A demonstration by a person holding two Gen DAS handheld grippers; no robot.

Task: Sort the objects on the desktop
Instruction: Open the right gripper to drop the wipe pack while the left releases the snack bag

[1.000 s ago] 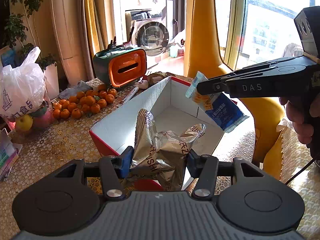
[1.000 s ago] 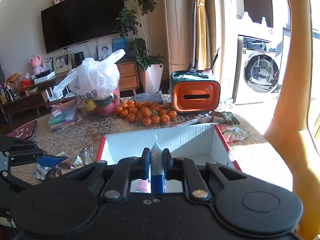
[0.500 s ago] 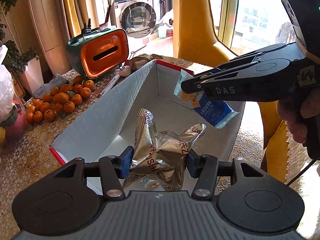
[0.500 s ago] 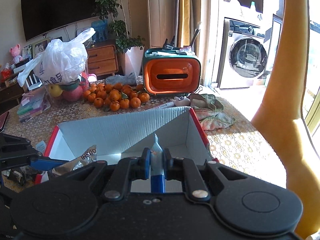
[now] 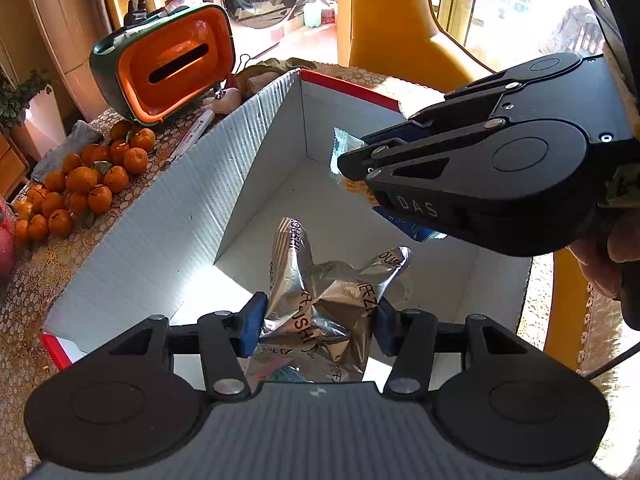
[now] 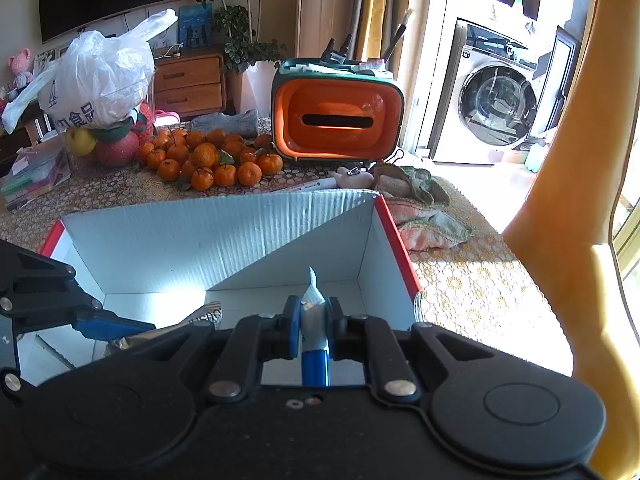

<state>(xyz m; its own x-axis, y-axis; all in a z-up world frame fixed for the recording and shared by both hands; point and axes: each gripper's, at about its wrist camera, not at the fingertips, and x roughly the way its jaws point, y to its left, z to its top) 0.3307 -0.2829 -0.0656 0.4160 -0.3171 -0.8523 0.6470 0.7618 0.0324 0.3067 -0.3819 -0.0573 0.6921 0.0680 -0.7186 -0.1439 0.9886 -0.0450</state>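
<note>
Inside box (image 5: 192, 200) walls, both wrappers gripped.

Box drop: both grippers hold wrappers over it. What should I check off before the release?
1. Left gripper shut on foil wrapper: ok.
2. Right gripper shut on blue packet: ok.
3. Foil wrapper over the box opening: ok.
4. Blue packet inside the box walls: ok.
5. Grippers apart, not touching: ok.
6. Floor under the foil wrapper free: cannot tell.

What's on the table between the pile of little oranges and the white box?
Only bare lace tablecloth; the right wrist view shows nothing between the mandarins and the box.
</note>
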